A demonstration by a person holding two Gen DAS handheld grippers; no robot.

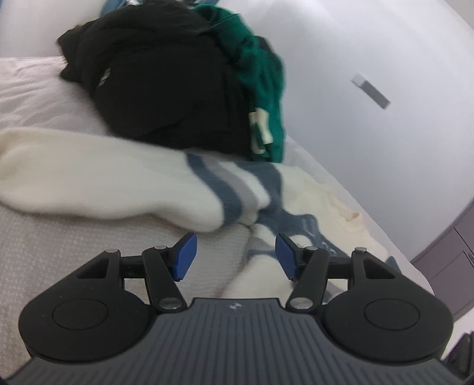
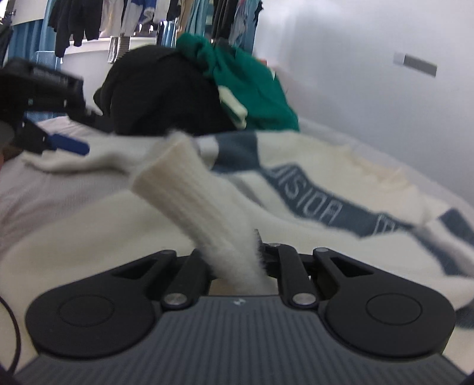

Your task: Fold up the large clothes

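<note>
A cream knit sweater with blue and grey stripes (image 1: 124,180) lies crumpled on the bed; in the right wrist view (image 2: 296,189) blue lettering shows on its band. My left gripper (image 1: 235,257) is open and empty, just above the bedcover beside the sweater's striped sleeve. My right gripper (image 2: 234,260) is shut on the sweater's ribbed cream cuff (image 2: 189,189), which sticks up and away from the jaws. The left gripper also shows in the right wrist view (image 2: 68,145) at the far left, over the sweater.
A pile of black (image 1: 160,77) and green clothes (image 1: 260,88) sits behind the sweater on the bed (image 1: 74,254). A white wall (image 1: 385,53) runs along the right. Hanging clothes (image 2: 124,17) fill the background. A grey cabinet (image 1: 453,260) stands at the right.
</note>
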